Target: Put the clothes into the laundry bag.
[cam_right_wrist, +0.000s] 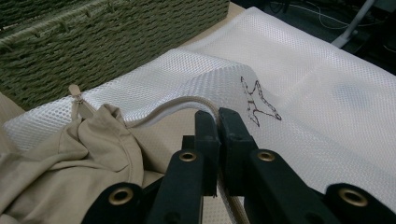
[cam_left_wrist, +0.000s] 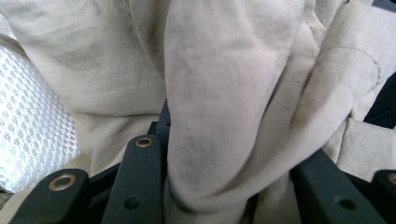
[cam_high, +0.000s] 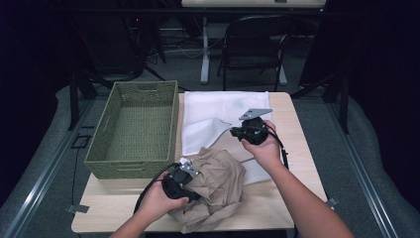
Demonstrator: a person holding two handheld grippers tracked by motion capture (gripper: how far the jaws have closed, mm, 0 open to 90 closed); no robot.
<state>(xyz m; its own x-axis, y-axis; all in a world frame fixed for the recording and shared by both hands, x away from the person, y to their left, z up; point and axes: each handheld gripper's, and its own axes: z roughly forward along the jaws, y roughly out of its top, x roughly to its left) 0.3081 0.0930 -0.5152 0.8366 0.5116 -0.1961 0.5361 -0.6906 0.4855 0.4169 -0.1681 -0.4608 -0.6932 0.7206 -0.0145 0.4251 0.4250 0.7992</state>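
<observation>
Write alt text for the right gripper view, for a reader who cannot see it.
The right gripper has its two black jaws shut on the corded edge of a white mesh laundry bag, lifting its opening. A crumpled beige garment lies at the bag's mouth, lower left, and a green woven basket stands behind on the wooden table.

The beige garment (cam_left_wrist: 224,93) hides the left tool's (cam_left_wrist: 229,196) tips and runs past every edge.

Lighting: overhead, soft – table (cam_high: 292,198) evenly lit, surrounding room near black. Shadows faint, no glare. High view low in resolution, slightly soft. Gripper views sharper – near cloth (cam_left_wrist: 210,93) mildly blurred, mesh weave (cam_right_wrist: 303,70) crisp.
</observation>
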